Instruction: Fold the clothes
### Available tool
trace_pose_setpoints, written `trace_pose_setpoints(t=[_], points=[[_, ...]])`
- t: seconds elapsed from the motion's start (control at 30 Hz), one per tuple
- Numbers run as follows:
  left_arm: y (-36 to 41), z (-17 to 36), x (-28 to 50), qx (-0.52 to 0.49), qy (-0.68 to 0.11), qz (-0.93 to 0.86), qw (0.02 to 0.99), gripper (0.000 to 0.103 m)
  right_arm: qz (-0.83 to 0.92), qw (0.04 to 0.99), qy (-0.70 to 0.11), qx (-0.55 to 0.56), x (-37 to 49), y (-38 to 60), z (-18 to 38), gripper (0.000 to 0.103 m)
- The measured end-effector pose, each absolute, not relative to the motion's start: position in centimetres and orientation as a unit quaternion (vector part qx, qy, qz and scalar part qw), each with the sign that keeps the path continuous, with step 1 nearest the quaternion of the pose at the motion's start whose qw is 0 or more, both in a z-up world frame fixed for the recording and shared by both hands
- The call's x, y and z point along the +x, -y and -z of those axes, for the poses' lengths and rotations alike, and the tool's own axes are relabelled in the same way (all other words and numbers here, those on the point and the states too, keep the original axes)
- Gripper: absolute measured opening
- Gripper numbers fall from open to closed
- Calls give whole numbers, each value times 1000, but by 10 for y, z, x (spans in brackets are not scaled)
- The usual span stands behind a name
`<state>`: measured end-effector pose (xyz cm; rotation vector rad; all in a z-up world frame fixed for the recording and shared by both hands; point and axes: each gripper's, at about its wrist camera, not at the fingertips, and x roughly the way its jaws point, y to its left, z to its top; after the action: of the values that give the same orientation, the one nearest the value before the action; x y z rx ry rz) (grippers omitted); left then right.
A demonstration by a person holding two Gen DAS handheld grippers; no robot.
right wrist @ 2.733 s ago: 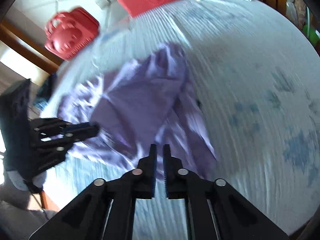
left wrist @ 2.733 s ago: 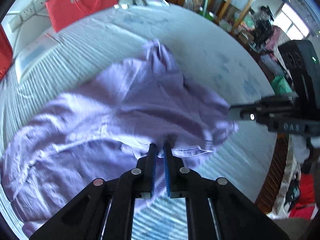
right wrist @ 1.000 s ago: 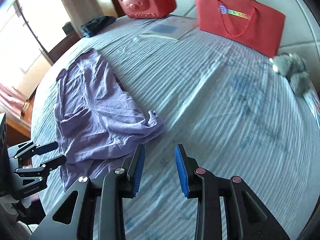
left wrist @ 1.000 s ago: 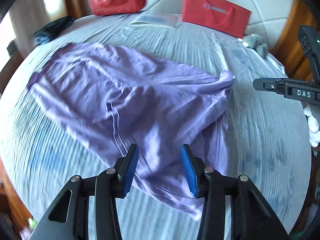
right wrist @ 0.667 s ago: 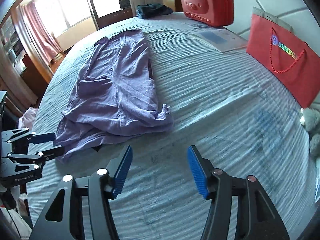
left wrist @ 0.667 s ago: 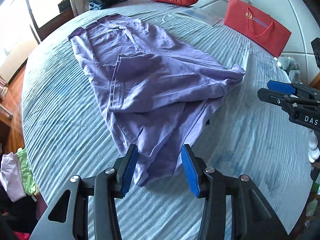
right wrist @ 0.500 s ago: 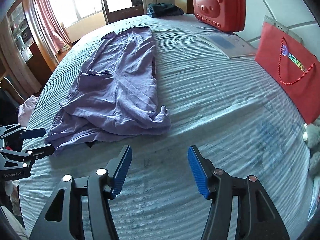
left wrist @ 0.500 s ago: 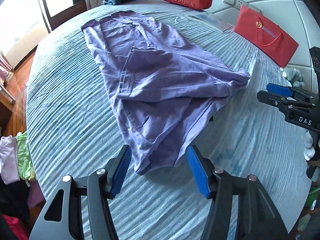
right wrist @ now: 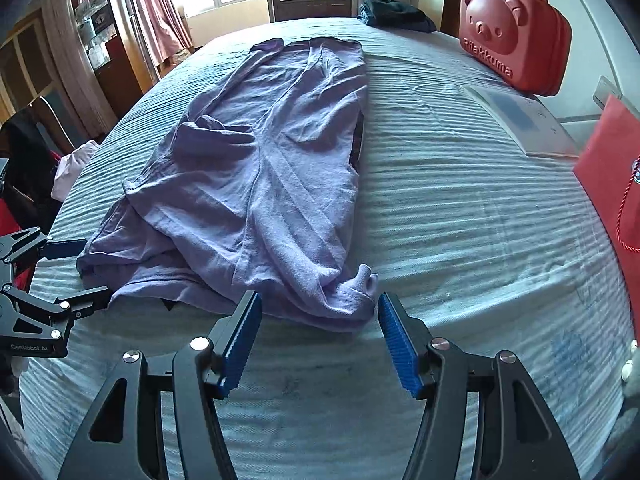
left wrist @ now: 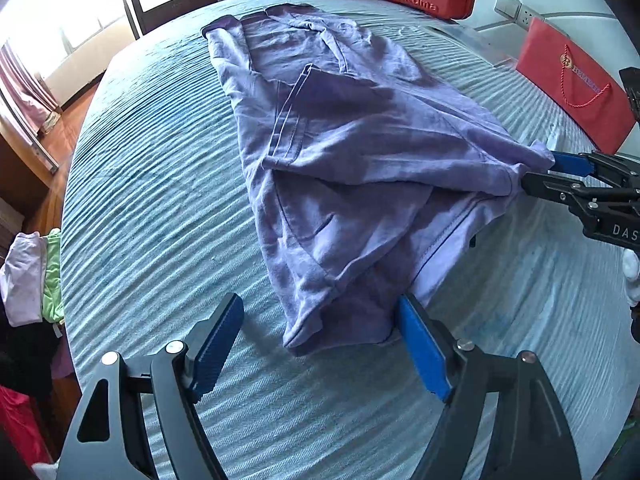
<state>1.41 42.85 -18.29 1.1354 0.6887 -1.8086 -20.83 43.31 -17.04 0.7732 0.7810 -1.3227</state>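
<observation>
Item: purple garment (left wrist: 352,152), lying lengthwise on the bed (left wrist: 160,184), far end toward the window, near end bunched in loose overlapping layers close to both tools.

Handling, as judged: thin knit cloth, light, wholly limp; it would drape and slide rather than hold a shape, and would not break. Stacked layers at the near end could be pinched together by mistake. Best holds appeared to be the stitched hem edges and corners: the lower corner (left wrist: 300,336) in front of the left tool, and the small twisted corner (right wrist: 362,280) in front of the right tool.

Left gripper (left wrist: 320,344): fingers spread wide, holding nothing, straddling the near corner without clear contact.

Right gripper (right wrist: 318,336): fingers spread wide, holding nothing, just short of the twisted corner. In the left view its tips lay at the cloth's right-hand corner; whether they touched it could not be told.

Not made out: which end was collar and which hem; sleeves, mostly folded under; a small dark patch (right wrist: 168,304) under the near edge, unidentified; the underside layers generally.

Also present: red bear case (right wrist: 512,32), red paper bag (left wrist: 576,88), flat packet (right wrist: 524,120), dark clothing (right wrist: 394,10) at the far edge, clothes pile (left wrist: 32,276) beside the bed.
</observation>
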Motion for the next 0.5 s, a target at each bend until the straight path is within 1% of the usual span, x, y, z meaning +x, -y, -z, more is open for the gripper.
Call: trace_pose_setpoints(t=[0.1, 0.17, 0.27, 0.4, 0.43, 0.47, 0.5], points=[[-426, 184, 12, 458, -278, 728, 429, 79, 579, 656, -346, 338, -210, -431, 172, 60], [-426, 184, 12, 457, -276, 731, 426, 80, 573, 660, -344, 342, -212, -430, 174, 64], [-426, 185, 11, 459, -271, 736, 418, 79, 566, 662, -344, 351, -212, -427, 179, 64], [-426, 185, 11, 468, -265, 741, 402, 79, 574, 663, -331, 349, -210, -424, 180, 63], [-426, 184, 10, 470, -261, 744, 397, 78, 578, 661, -331, 346, -210, -423, 180, 60], [-427, 183, 10, 470, -258, 747, 393, 69, 585, 656, -334, 340, -209, -423, 181, 53], [-429, 181, 9, 472, -255, 751, 385, 51, 588, 654, -335, 338, -207, -424, 180, 50]])
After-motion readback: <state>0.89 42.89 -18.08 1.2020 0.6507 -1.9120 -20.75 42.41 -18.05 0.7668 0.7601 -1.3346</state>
